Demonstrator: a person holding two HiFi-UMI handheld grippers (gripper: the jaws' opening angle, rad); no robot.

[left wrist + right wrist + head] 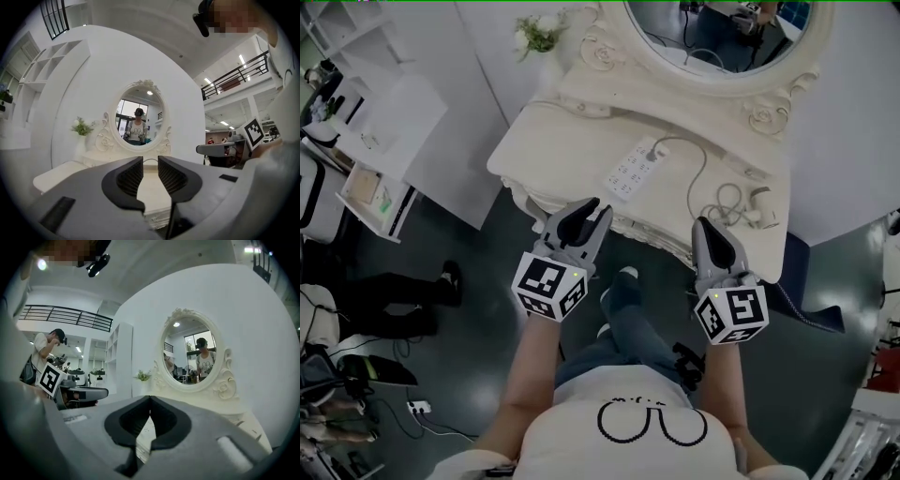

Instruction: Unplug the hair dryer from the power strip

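A white power strip [632, 169] lies on the cream dressing table [544, 141] in the head view. A white plug [654, 150] sits in its far end. The plug's cord [705, 169] runs right to a loose coil beside a small white appliance [759, 204], likely the hair dryer. My left gripper [589, 212] hovers at the table's front edge, short of the strip, its jaws slightly apart with nothing between them [150, 169]. My right gripper [706, 227] is at the front edge near the coil, jaws shut and empty [150, 401].
An oval mirror [722, 37] stands at the table's back, and a vase of flowers [534, 34] at its left corner. White shelves [375, 141] stand to the left. Another person's shoes [441, 279] and a floor power strip [418, 407] are lower left.
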